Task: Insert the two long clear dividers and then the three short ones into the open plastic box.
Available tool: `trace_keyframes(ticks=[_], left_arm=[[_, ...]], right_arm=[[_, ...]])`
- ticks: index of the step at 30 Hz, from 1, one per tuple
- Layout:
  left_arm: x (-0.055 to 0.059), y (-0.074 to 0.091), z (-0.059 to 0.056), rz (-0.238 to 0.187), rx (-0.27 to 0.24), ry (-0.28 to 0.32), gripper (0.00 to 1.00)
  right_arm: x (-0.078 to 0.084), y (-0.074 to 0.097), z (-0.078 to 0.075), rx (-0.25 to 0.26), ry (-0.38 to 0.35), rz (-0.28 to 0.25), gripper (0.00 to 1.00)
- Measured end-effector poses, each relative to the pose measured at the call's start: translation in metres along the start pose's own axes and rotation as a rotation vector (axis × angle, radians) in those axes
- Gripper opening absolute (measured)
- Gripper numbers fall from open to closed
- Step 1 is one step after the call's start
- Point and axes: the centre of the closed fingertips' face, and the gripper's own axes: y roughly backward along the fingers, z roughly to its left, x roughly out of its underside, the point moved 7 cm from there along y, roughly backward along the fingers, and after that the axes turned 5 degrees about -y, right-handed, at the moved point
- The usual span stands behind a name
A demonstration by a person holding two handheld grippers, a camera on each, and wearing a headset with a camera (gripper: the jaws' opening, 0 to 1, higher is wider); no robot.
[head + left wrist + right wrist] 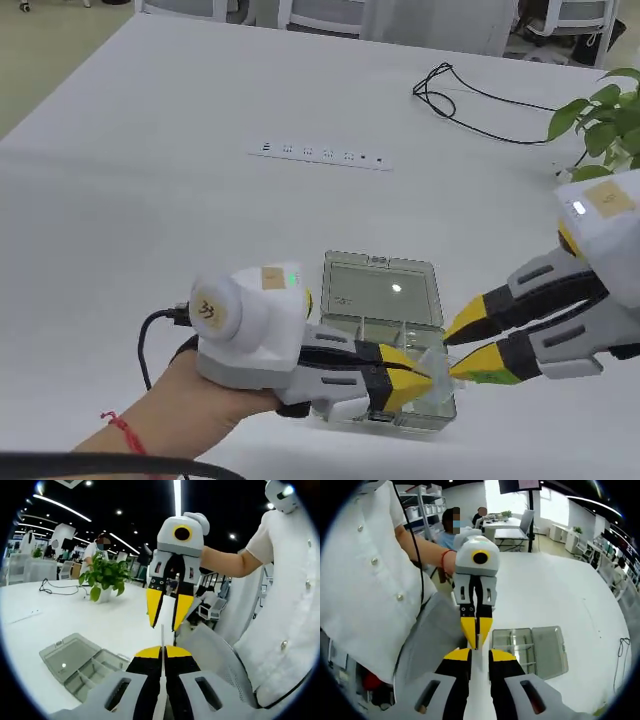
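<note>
The open clear plastic box [380,290] lies on the white table, lid flat toward the far side; I also see the box [65,657] and the box [547,650] from the gripper views. My left gripper [418,378] hovers over the tray's front right part, shut on a thin clear divider [436,362], seen edge-on as the divider [162,636] between my own jaws. Facing it, my right gripper [458,350] is open, its yellow jaws on either side of the divider's free end. From the left gripper view, the right gripper [165,626] meets the divider's tip. The left gripper [476,644] shows jaws pressed together.
A white power strip [320,155] lies mid-table, a black cable [460,95] loops at the far right, and a potted plant [605,125] stands at the right edge. Grey chairs sit close behind both grippers. Other people are in the background.
</note>
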Motion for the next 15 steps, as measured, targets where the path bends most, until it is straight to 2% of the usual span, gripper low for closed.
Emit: trace_keyframes(ticks=[8,15], left_arm=[[-0.0008,0.0007,-0.0050,-0.010,0.025,-0.023,0.00],[-0.0015,0.0012,-0.0062,-0.013,0.030,-0.032,0.00]], right_arm=[[-0.0019,-0.0058,0.0042,-0.072,-0.029,0.000,0.09],[-0.0006,-0.0080,0.0055,-0.094,-0.030,0.002,0.05]])
